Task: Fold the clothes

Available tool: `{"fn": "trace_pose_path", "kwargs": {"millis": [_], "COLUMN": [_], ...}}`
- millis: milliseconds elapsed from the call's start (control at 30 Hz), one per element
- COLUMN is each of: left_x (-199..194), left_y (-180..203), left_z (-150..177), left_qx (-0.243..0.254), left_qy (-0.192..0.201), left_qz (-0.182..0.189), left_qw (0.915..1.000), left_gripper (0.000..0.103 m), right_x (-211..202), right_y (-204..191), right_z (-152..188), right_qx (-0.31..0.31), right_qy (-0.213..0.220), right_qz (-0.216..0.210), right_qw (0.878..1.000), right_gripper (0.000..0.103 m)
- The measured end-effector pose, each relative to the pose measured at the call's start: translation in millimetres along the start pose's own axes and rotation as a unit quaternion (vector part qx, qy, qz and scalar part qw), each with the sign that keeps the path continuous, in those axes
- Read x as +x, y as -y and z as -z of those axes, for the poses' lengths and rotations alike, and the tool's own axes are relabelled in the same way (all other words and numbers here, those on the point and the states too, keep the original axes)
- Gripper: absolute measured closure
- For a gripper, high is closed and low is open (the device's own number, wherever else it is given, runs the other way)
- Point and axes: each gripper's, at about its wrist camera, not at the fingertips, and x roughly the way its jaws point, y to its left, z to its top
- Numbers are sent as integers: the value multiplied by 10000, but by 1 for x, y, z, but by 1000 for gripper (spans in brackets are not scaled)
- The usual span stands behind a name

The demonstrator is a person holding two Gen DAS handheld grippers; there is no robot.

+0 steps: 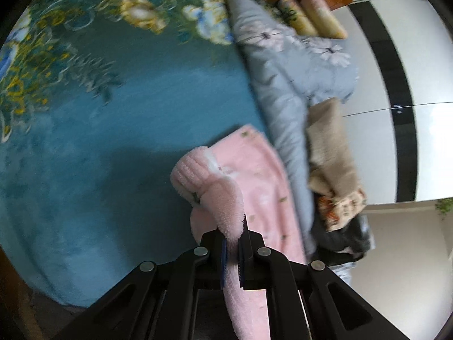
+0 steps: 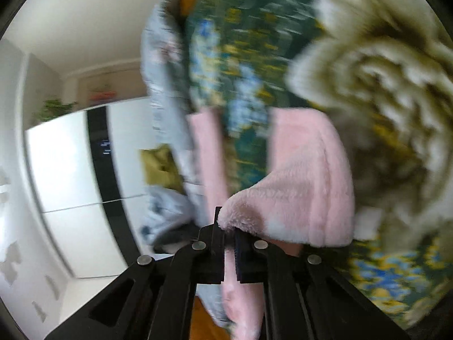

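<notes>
A pink fleece garment (image 1: 252,175) lies partly on the teal floral bedspread (image 1: 119,130), with a ribbed cuff bunched near its left side. My left gripper (image 1: 232,236) is shut on a fold of this pink fleece, which hangs down between the jaws. In the right wrist view the same pink garment (image 2: 305,187) drapes over the bedspread (image 2: 243,51). My right gripper (image 2: 230,236) is shut on its fluffy edge, and pink cloth trails below the jaws. This view is strongly blurred.
A grey floral quilt (image 1: 286,70) lies along the bed's right side, with a beige knit garment (image 1: 331,153) and dark clothes (image 1: 342,238) piled beside it. Rolled pillows (image 1: 311,17) sit by the wooden headboard. White wardrobe doors (image 2: 70,155) stand beyond the bed.
</notes>
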Motion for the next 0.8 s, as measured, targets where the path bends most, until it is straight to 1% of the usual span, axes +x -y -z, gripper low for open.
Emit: {"fn": "trace_pose_path", "kwargs": {"millis": [133,367,500,600,700,800], "left_x": [3,13,30,54,81,113], "left_y": [22,59,74,84,94,102], "left_z": [-7,-22,-34,-45,-57,-72], "left_qx": [-68,-97,-182,-219,-240,-255], "left_qy": [-41,-17,20,-20,-68,-34], "left_qz": [338,601,580,507,407,198], "left_qw": [9994,9981,9981,9985,9989,9995], "left_gripper": [97,97,97,97,97,97], "right_x": [16,63,101,133,178,227], "right_y": [-27,-61,-86,-104,-124,-139], "right_z": [-6,-17,-28,-35,-43,-50], "right_qx": [-131,-117,-160,-233,-359,-486], "right_qy": [-59,-119,-157,-220,-352,-440], "right_qz": [-242,-457,-537,-544,-459,-309], "right_qw": [9996,9988,9983,9980,9977,9974], "right_gripper": [98,98,98,98,98,98]}}
